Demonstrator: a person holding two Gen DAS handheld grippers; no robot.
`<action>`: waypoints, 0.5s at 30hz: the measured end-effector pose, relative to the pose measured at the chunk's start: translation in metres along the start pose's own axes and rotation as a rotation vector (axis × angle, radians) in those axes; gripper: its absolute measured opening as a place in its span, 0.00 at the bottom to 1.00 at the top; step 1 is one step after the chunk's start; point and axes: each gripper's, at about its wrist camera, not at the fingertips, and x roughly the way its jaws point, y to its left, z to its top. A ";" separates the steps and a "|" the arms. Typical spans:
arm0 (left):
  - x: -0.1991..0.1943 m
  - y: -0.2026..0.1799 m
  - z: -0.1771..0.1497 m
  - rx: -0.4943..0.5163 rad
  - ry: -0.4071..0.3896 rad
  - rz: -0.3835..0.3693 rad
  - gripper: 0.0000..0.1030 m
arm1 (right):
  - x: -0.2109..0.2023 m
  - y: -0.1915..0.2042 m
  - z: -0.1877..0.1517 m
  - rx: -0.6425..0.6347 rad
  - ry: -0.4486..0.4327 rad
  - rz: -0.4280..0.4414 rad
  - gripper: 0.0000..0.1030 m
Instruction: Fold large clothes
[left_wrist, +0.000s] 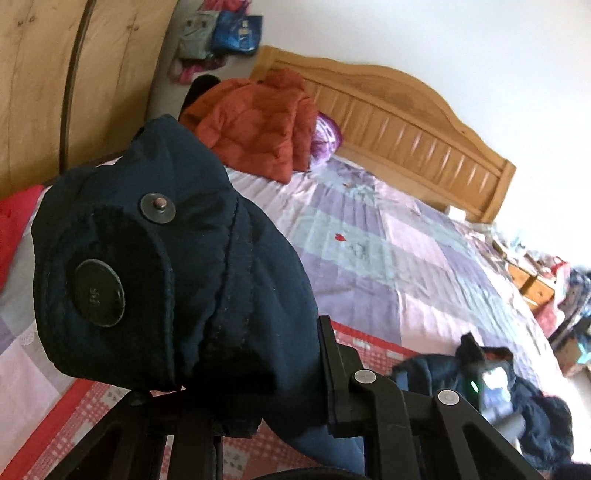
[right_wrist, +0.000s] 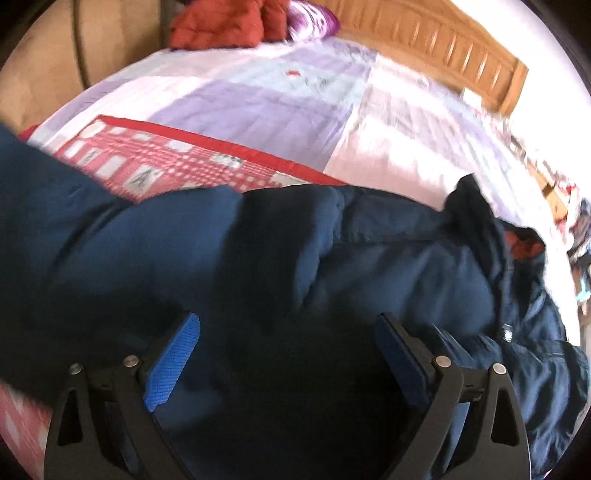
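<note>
Left wrist view first: the left hand-held gripper is pinching the cuff end of a dark navy jacket, and the bunched sleeve rises out of its black fingers and fills the near frame. Two metal snap parts sit on the cuff tab, a small stud above a larger flat disc. Beyond the sleeve, the rest of the jacket lies heaped on the bed at the lower right, where a blurred object with a small green light, possibly the other gripper, sits on it. A red checked blanket lies under the sleeve, on top of the lilac patchwork cover. Farther off, an orange-red quilted coat is piled by the wooden headboard, with a purple patterned cloth just beside it.

From the right wrist, the right hand-held gripper hangs spread wide, its blue pads well apart over the jacket's navy body, which stretches across the whole lower frame. Whether the pads touch the fabric I cannot tell. The red checked blanket shows just past the jacket's far edge.
</note>
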 end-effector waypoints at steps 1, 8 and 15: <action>-0.003 -0.001 -0.003 -0.004 -0.002 -0.002 0.18 | 0.012 0.000 0.009 0.023 0.035 0.028 0.95; -0.015 0.003 -0.027 -0.019 0.004 0.016 0.17 | 0.056 0.006 0.053 0.032 0.110 -0.056 0.95; -0.021 0.008 -0.035 -0.030 0.012 0.009 0.17 | -0.003 0.020 0.015 -0.009 -0.050 0.021 0.95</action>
